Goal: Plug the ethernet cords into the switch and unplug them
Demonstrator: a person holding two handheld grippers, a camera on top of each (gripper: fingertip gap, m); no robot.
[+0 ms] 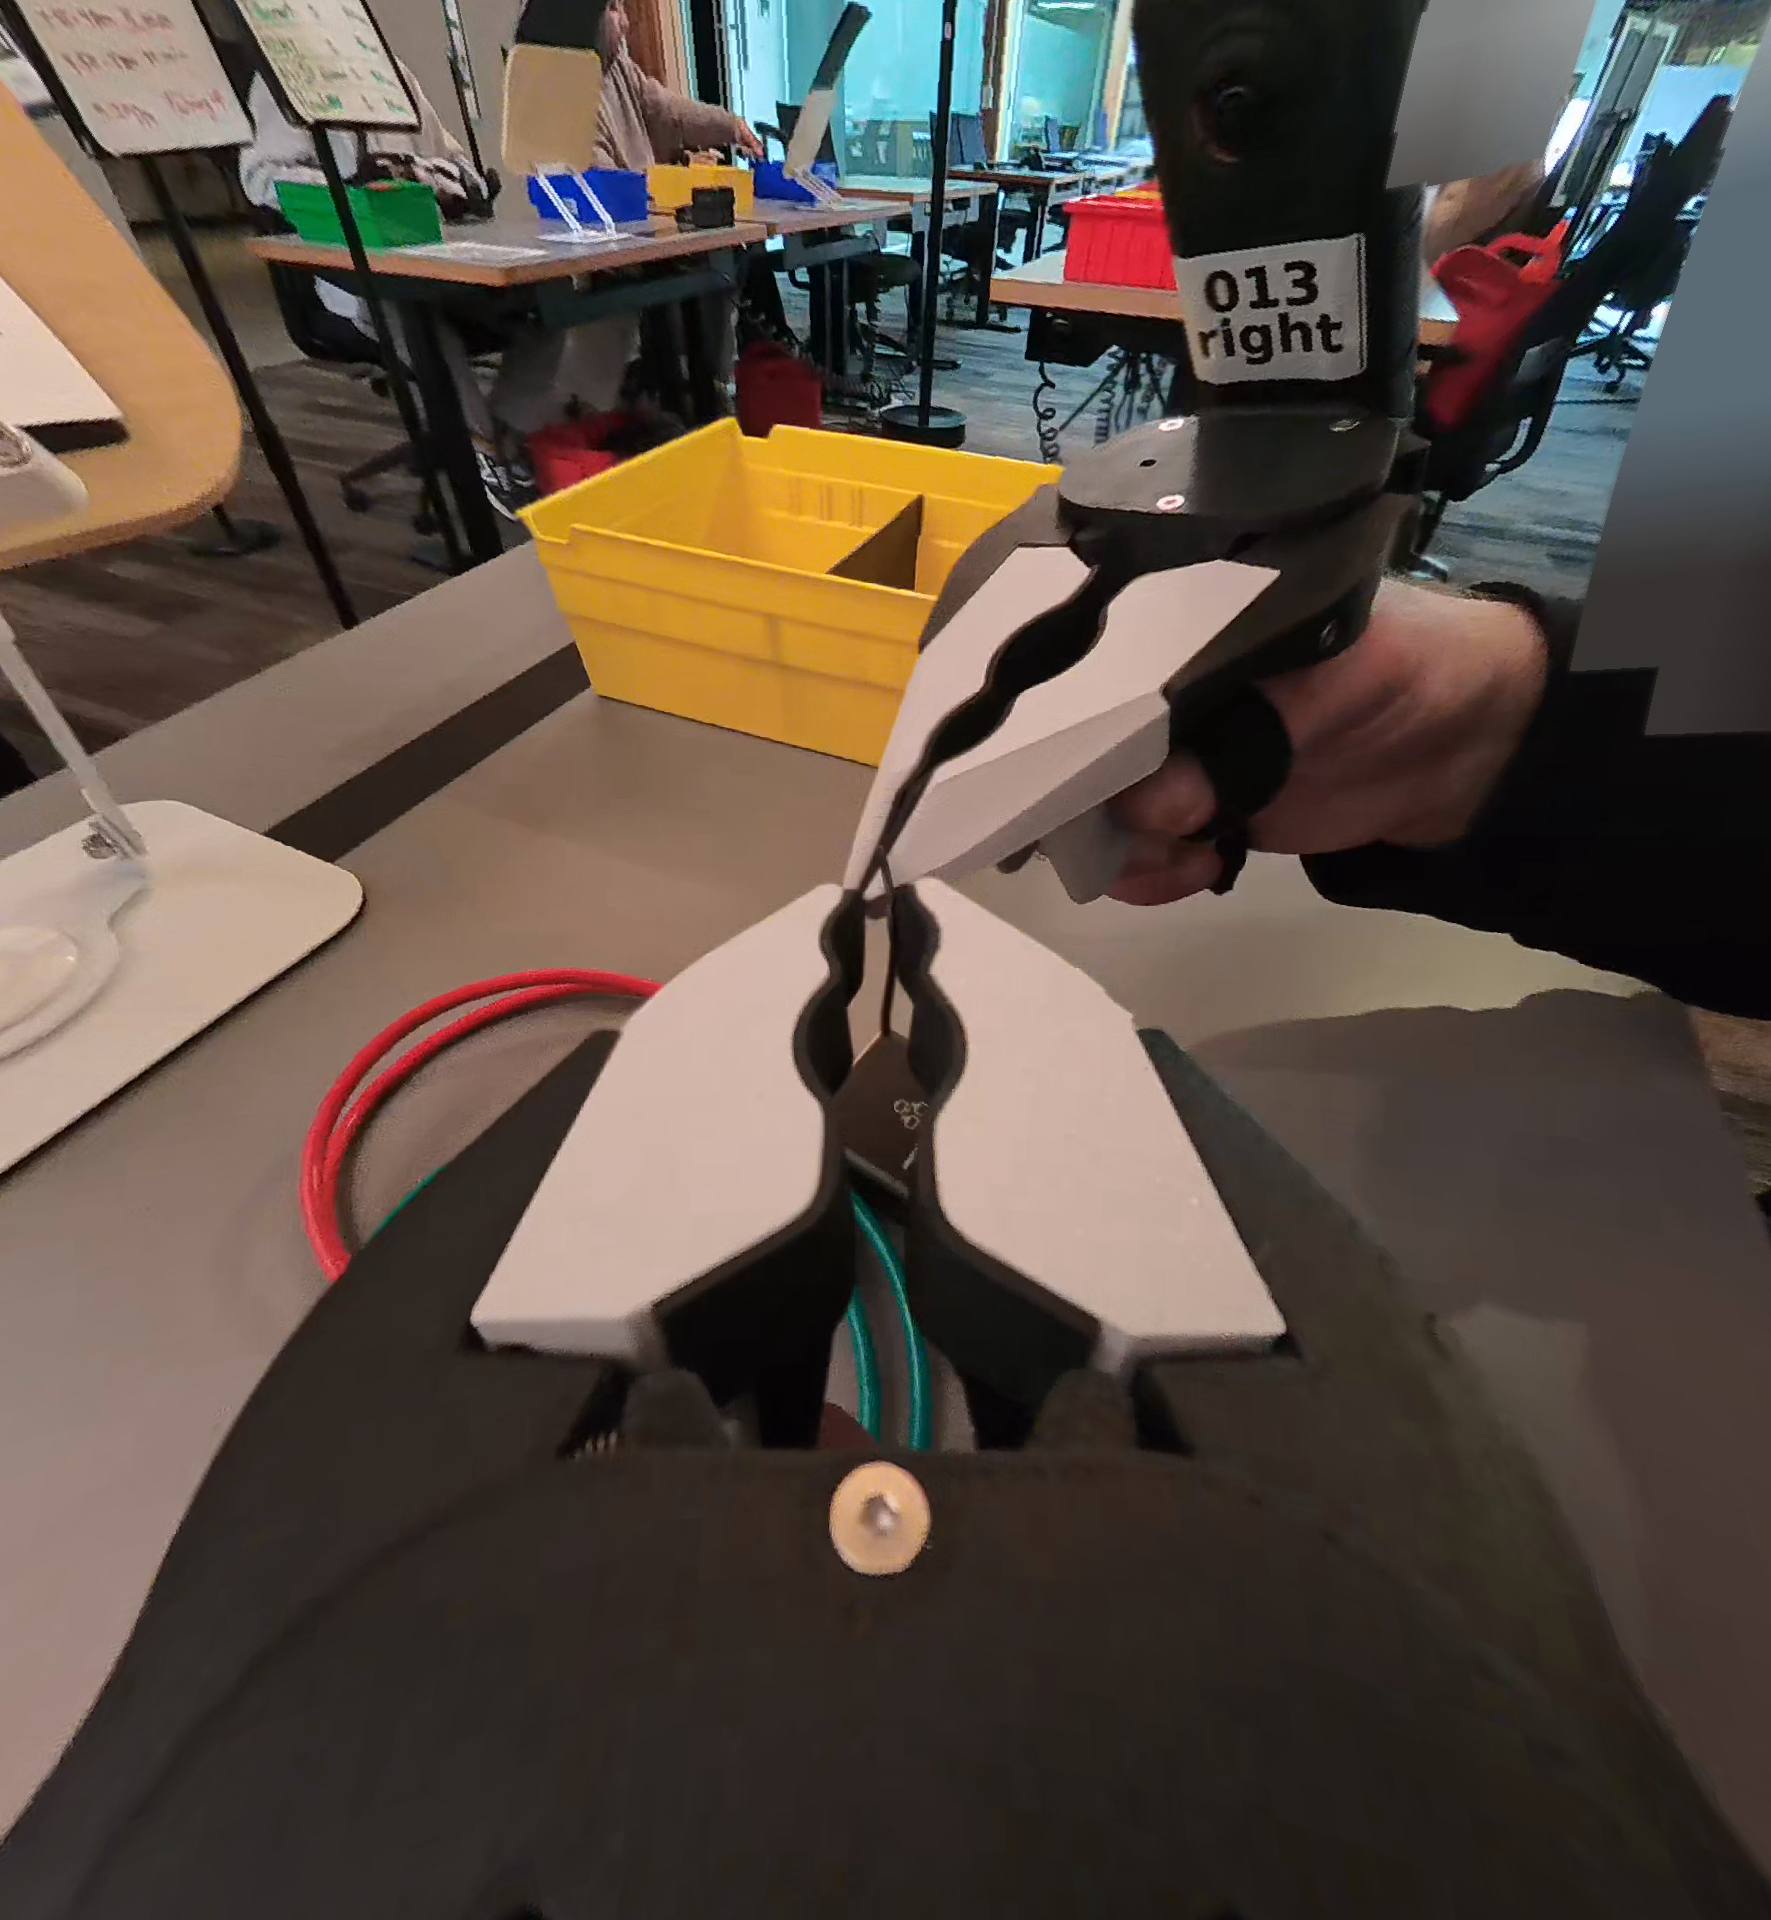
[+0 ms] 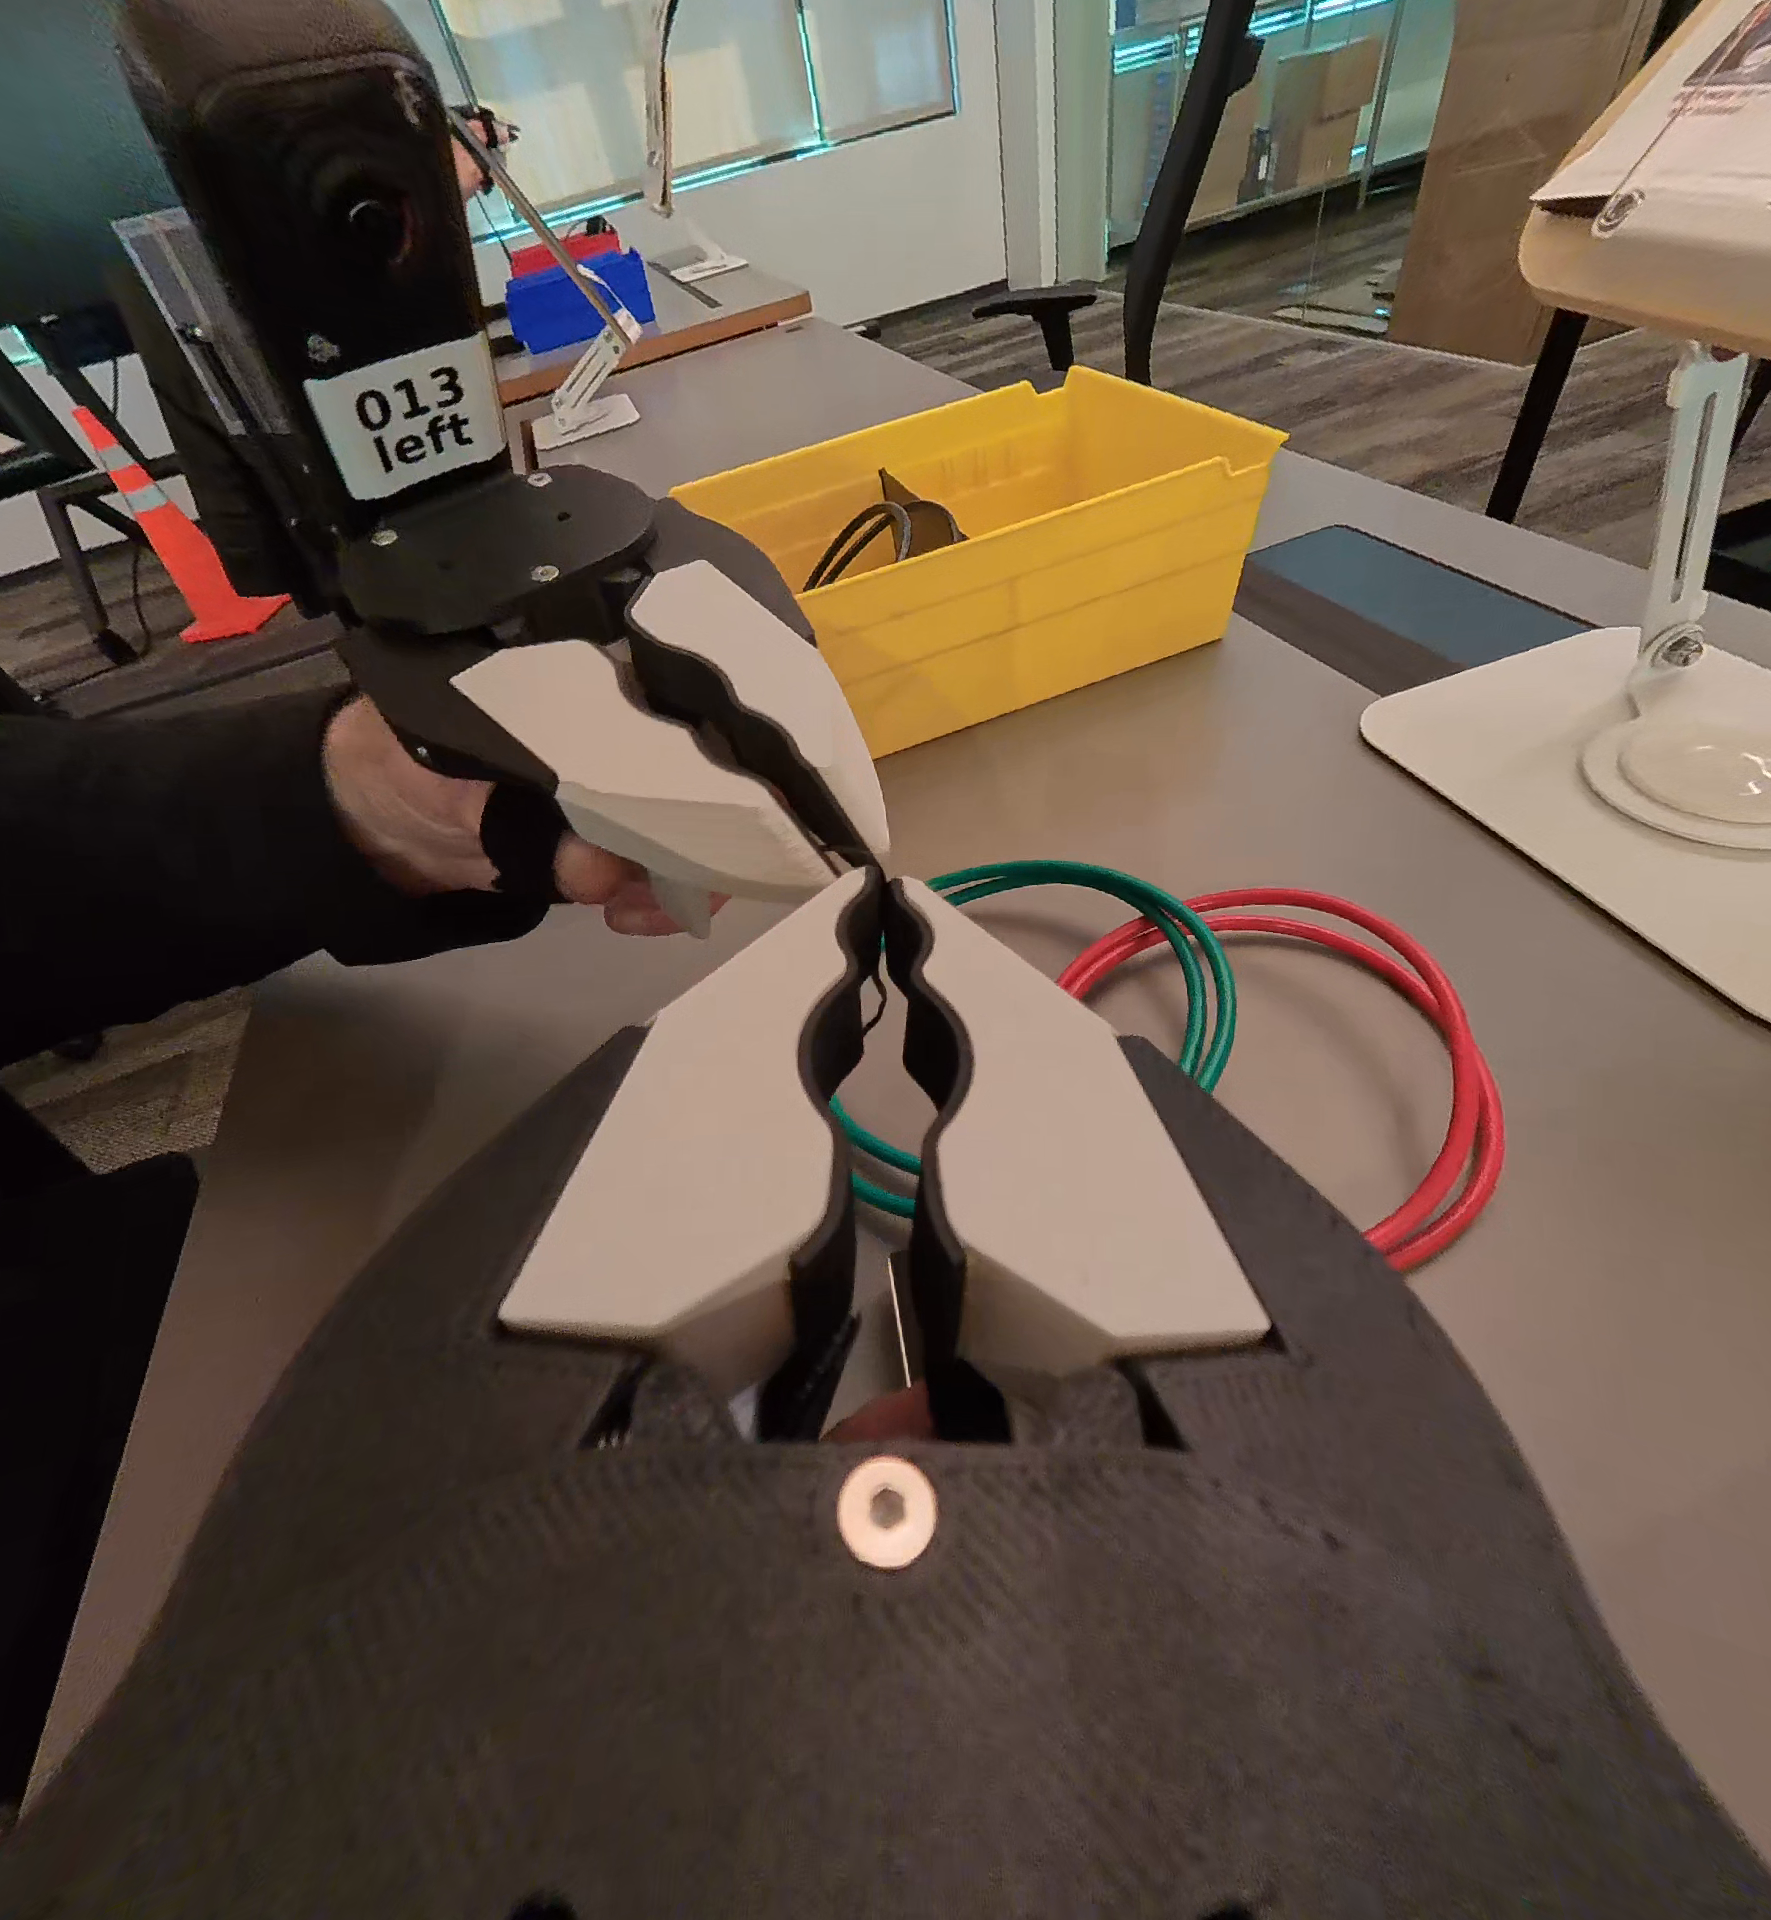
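Observation:
My left gripper (image 1: 881, 894) and right gripper (image 2: 883, 883) meet tip to tip above the grey table (image 2: 1120, 831). Both sets of jaws are nearly closed on a thin black cord (image 1: 891, 966) that runs between the tips. In the left wrist view the cord leads down to a small black box (image 1: 886, 1127), seen only through the gap between my fingers. A coiled red ethernet cord (image 2: 1463, 1091) and a coiled green ethernet cord (image 2: 1203, 997) lie on the table under the grippers, and both show in the left wrist view too, the red cord (image 1: 341, 1122) and the green cord (image 1: 896, 1351).
A yellow divided bin (image 2: 1047, 623) stands behind the grippers, with black cables (image 2: 860, 540) in one compartment. A white stand base (image 2: 1587, 831) with a clear post sits beside the coils. A person's hand (image 1: 1380, 748) holds the right gripper. Desks and bins stand beyond. Both grippers' tips are close together, under 4 cm apart.

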